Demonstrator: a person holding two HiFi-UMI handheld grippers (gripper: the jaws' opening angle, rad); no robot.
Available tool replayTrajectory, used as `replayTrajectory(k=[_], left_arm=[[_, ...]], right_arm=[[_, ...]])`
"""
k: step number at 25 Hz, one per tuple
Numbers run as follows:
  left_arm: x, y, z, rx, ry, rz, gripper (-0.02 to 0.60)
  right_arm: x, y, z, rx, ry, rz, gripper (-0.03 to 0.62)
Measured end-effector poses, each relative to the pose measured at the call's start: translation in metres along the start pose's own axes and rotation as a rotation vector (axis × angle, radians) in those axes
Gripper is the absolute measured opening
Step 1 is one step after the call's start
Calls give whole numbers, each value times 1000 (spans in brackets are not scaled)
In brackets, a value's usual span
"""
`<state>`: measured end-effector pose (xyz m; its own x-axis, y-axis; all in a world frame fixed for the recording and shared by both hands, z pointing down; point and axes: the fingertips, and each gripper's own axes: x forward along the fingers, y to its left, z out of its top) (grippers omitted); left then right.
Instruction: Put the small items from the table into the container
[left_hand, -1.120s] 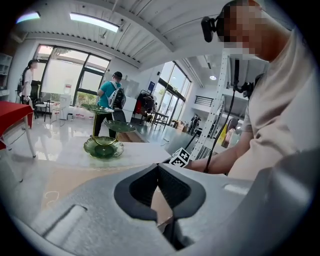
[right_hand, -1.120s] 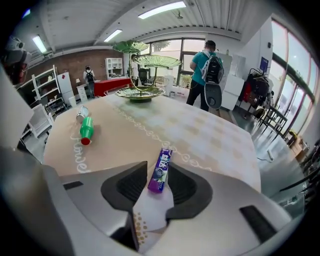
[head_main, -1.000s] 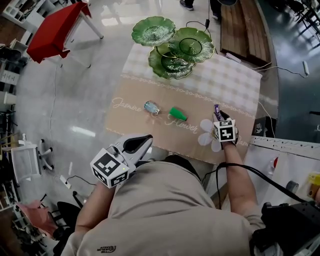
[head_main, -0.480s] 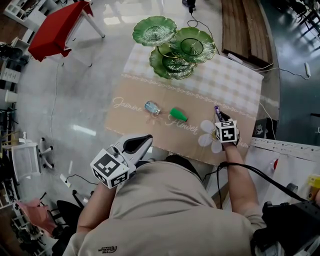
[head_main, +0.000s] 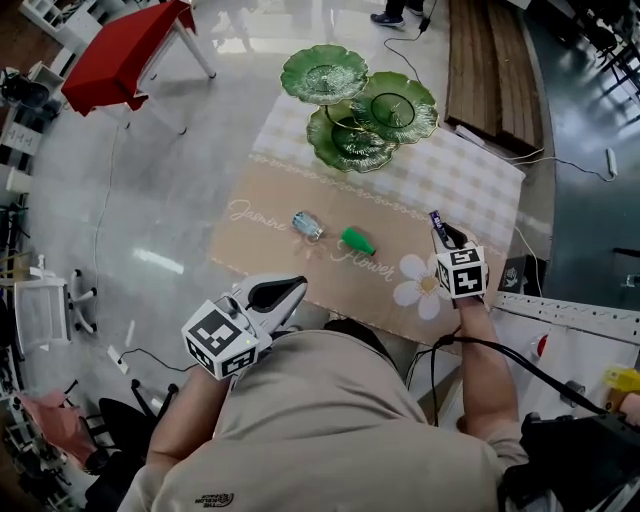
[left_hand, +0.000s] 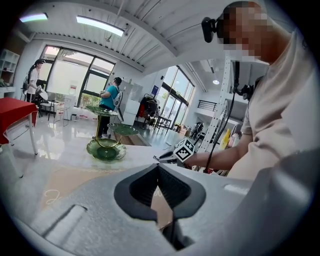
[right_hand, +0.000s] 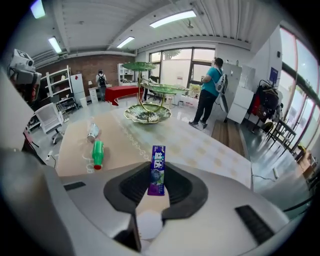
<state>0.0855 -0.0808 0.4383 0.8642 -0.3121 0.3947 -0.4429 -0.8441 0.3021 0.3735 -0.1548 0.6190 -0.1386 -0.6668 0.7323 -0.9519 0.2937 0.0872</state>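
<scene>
Head view puts your left gripper (head_main: 290, 288) nearest to you, just off the near edge of the table (head_main: 470, 190). In the left gripper view its jaws are clenched tip to tip with nothing between them.

Your right gripper (head_main: 441, 233) is over the near right part of the beige tablecloth (head_main: 270, 240), just beyond the printed daisy (head_main: 415, 285). The right gripper view shows its pads grasping a purple chewing-gum stick pack (right_hand: 157, 170), which stands upright between them, clear of the cloth.

Farther in, near the middle of the cloth, a small green bottle (head_main: 356, 241) with a red cap lies on its side. Just to its left lies a small clear bottle (head_main: 306, 225), apart from it. Both rest on the cloth, well short of the container.

At the far end of the table, on the checked part of the cloth, stands the container: a tiered stand of three green leaf-shaped dishes (head_main: 362, 110) on a gold frame. No small item shows in the dishes.

Beyond the table, to the far left, a red table (head_main: 120, 55) stands on the shiny floor.
</scene>
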Motion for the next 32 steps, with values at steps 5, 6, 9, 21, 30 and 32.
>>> replayTrajectory(k=[5, 6, 9, 21, 30, 32], left_arm=[[-8, 4, 0, -10, -12, 14, 8], [-10, 5, -1, -13, -12, 18, 8], [-15, 9, -2, -18, -15, 36, 8], [-50, 30, -10, -70, -43, 155, 8], [-70, 43, -19, -124, -58, 235, 8], [-73, 45, -21, -131, -61, 249, 8]], right_arm=[[-15, -4, 65, -64, -80, 19, 92], [-17, -5, 79, -79, -98, 22, 92], [-18, -7, 121, -133, -144, 27, 92], [24, -16, 237, -302, -193, 44, 92], [85, -32, 275, -354, -110, 60, 92], [99, -35, 278, -375, -83, 57, 92]])
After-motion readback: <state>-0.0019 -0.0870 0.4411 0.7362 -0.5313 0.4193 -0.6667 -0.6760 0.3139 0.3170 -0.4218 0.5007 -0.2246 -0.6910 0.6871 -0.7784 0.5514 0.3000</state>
